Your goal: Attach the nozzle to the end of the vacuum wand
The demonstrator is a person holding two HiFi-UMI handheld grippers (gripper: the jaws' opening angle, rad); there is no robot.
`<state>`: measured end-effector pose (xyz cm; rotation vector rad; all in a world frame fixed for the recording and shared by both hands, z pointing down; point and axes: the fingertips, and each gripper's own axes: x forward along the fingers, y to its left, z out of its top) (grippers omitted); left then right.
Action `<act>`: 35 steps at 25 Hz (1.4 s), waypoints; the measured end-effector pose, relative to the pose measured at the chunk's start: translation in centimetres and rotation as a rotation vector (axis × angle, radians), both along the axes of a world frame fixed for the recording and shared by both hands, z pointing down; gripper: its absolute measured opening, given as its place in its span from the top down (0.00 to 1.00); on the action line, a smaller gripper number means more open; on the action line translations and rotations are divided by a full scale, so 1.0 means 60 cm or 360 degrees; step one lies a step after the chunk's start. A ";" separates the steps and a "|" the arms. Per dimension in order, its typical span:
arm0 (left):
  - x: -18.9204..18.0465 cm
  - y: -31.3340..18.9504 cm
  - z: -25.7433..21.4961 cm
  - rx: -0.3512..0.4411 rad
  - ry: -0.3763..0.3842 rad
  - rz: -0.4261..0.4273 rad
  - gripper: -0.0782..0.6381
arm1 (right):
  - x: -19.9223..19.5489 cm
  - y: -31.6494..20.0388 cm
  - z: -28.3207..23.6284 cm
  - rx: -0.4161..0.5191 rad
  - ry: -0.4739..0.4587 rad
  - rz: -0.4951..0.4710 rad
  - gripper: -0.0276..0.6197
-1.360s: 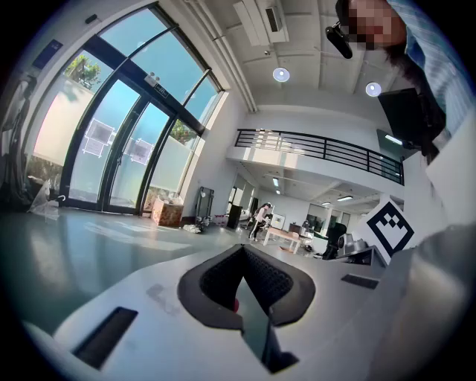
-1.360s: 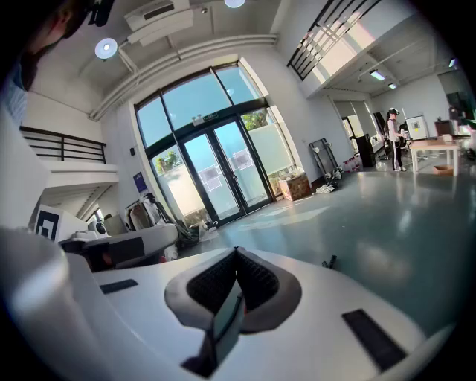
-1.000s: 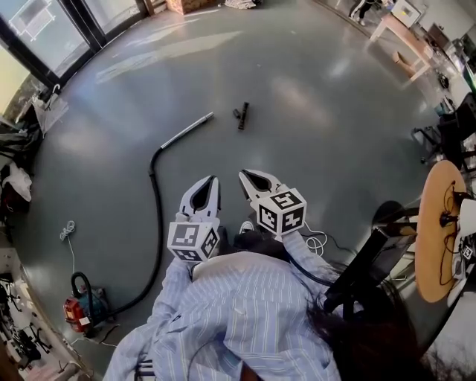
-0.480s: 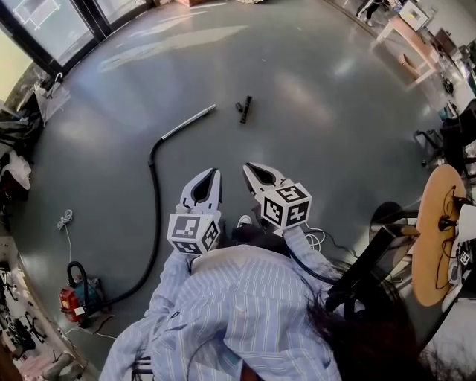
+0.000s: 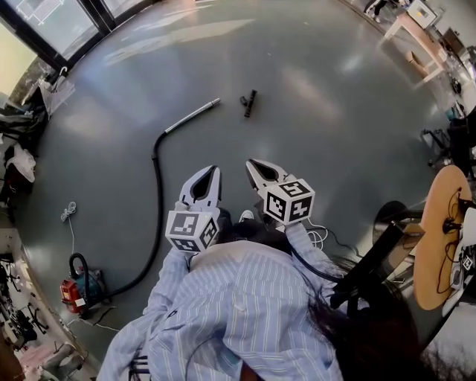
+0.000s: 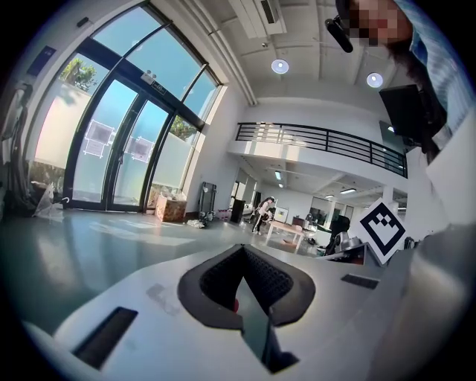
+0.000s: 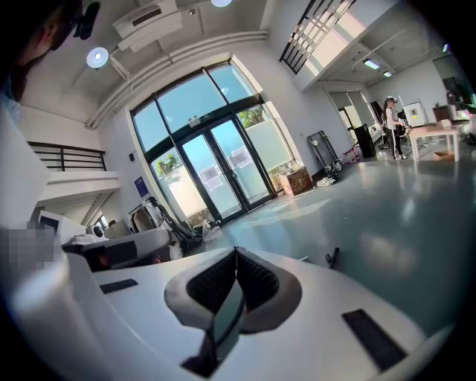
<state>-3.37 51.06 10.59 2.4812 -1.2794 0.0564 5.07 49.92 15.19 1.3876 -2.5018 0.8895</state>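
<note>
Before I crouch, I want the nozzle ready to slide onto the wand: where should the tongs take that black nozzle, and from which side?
Probably grip the nozzle mid-body, from above, closing across its narrow width: it lies flat on the floor, apart from the wand, so only top and sides are free. Leave both ends clear; which one mates is too small to tell.

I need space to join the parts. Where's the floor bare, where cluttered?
Bare floor lies right of the nozzle and left of the wand, toward the glass doors. Crowded: around the red vacuum beside the hose, and by the round table at right.
</note>
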 end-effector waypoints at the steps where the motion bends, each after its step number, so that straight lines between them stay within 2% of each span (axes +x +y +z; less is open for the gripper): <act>1: -0.006 0.003 0.004 -0.0016 0.0000 -0.0008 0.88 | -0.005 0.003 0.004 -0.0008 -0.0004 -0.0004 0.95; 9: -0.011 -0.039 0.018 -0.0115 -0.0018 -0.0119 0.88 | 0.016 -0.035 0.034 -0.0102 -0.0030 -0.0056 0.95; 14: -0.041 -0.108 0.040 -0.0170 0.0001 -0.0147 0.88 | 0.002 -0.084 0.040 -0.0191 -0.0162 -0.0018 0.95; 22: -0.024 -0.312 0.062 -0.0213 0.0029 -0.0055 0.88 | 0.059 -0.260 0.070 -0.0264 -0.0099 0.0159 0.95; 26: -0.058 -0.432 0.063 -0.0211 -0.0006 0.0021 0.88 | 0.018 -0.376 0.078 -0.0325 -0.0154 0.0201 0.95; 30: -0.103 -0.541 0.064 -0.0222 -0.0017 0.0096 0.88 | -0.042 -0.484 0.083 -0.0369 -0.0144 0.0208 0.95; 35: -0.134 -0.661 0.087 -0.0244 -0.0027 0.0178 0.88 | -0.066 -0.584 0.095 -0.0422 -0.0120 0.0293 0.95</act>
